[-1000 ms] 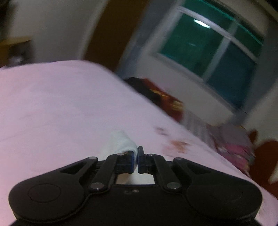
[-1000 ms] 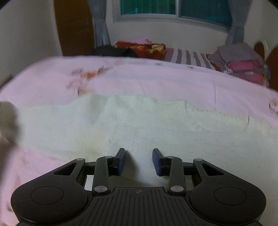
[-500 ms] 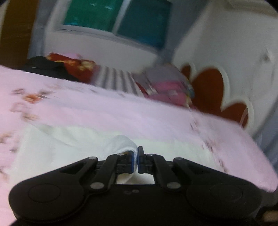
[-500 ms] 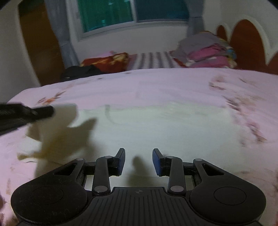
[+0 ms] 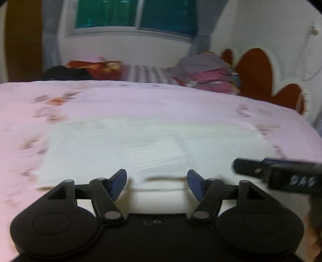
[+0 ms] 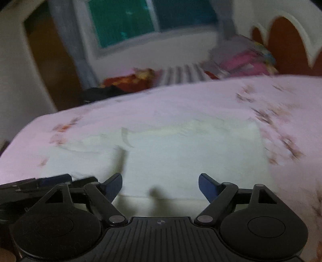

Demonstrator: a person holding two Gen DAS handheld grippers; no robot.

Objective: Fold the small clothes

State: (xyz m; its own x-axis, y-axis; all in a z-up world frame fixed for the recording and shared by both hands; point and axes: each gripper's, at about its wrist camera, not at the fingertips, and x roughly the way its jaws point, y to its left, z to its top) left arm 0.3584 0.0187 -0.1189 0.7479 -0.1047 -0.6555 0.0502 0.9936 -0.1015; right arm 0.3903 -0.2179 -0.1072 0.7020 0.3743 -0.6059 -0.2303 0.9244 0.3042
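Your left tool (image 5: 157,186) has its jaws opening, blue pads spread apart with nothing pinched between them; the cream cloth (image 5: 140,145) lies flat just ahead of and beneath the fingertips, its near edge running across right under the gap. Your right tool (image 6: 160,186) is opening too, its jaws wide and empty, hanging over the near edge of the same cloth (image 6: 191,153).

The two tools sit close side by side. From the left wrist view, the right tool (image 5: 281,175) juts in low on the right, just beyond your left tool's right finger. From the right wrist view, the left tool (image 6: 40,184) shows at the lower left, partly behind your right tool's left finger.

Ahead of both tools the cloth lies spread on the pink bedsheet (image 5: 161,100), and a folded-over flap forms a raised layer on its left part, with a straight edge running away from you. The frames are blurred, so finer creases cannot be made out.

Farther out, past the bed's far edge, a pile of folded clothes (image 5: 207,74) sits ahead and to the right, beside the red headboard (image 5: 255,66). A window (image 5: 136,14) fills the far wall.
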